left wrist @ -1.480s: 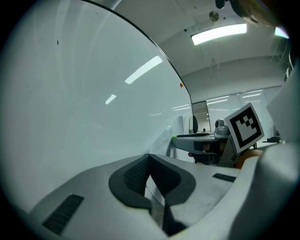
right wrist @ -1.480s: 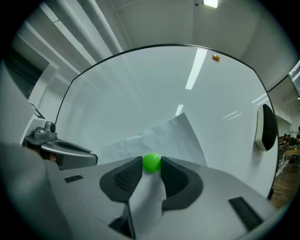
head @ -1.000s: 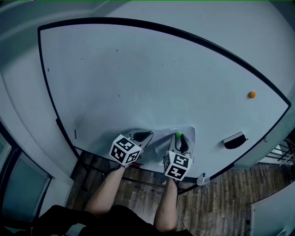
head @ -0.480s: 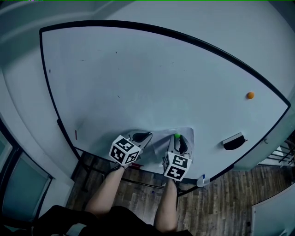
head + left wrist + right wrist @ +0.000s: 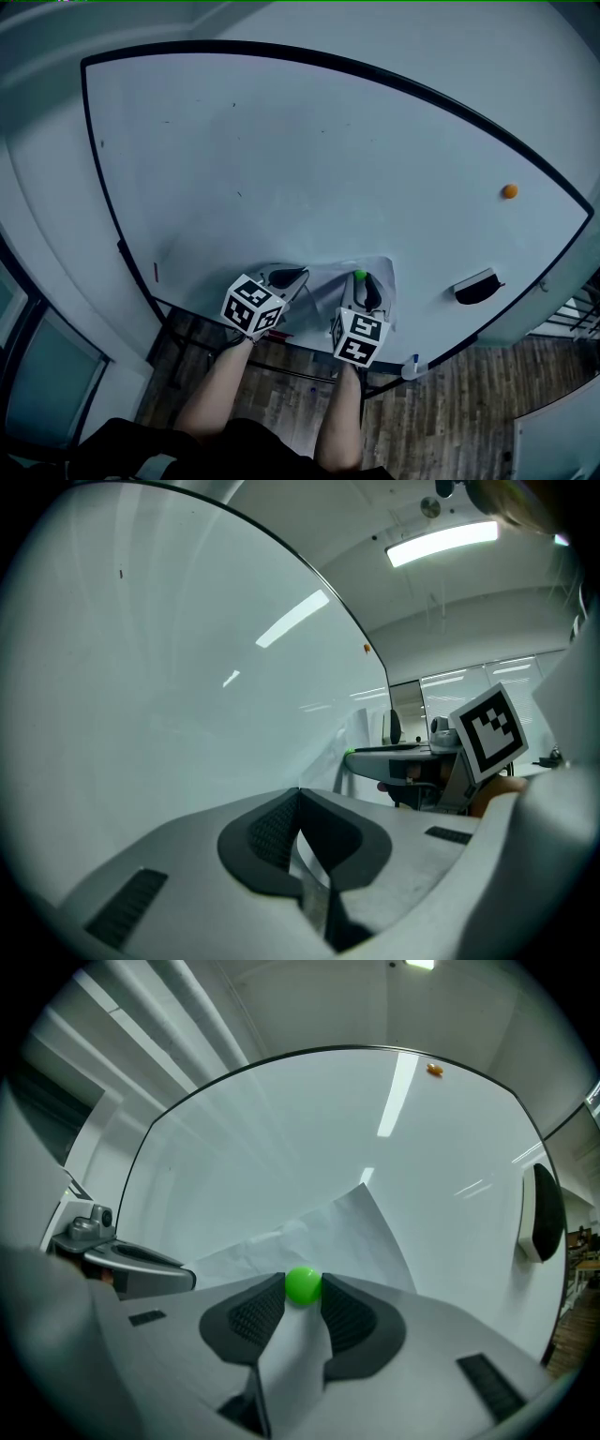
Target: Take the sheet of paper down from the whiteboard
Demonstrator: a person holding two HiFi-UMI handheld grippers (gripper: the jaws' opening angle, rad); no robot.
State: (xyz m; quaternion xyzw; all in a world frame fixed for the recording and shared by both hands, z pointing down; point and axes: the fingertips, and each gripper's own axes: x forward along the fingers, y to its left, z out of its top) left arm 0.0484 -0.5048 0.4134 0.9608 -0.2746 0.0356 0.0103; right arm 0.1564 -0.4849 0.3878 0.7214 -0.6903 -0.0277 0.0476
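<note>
**A:** Entry one, furthest left?

**B:** Left gripper [image 5: 299,797]. Its jaws are together, pinching the edge of the sheet of paper [image 5: 328,1227], and a strip of it runs back between the pads. Hazard: the hold is thin, so a sideways tug would likely slip the edge out or tear it.

**A:** Entry two, the sheet?

**B:** It sits low on the whiteboard [image 5: 309,159], reaching from the left jaws across to the right jaws. It is creased and lifts off the board between them.

**A:** Entry three?

**B:** Right gripper [image 5: 303,1290]. Its jaws are clamped on the green magnet [image 5: 302,1282], one pad on each side, with the sheet lying beneath and beyond the tips. Hazards: the ball is round and may pop out of the pads. A skewed pull could drag and crumple the paper. With the magnet off, only the left pinch holds, so the sheet may swing down.

**A:** Anything further right?

**B:** An eraser [image 5: 476,287] and an orange magnet [image 5: 509,191], both well apart from the right jaws. Probably no hazard.
</note>
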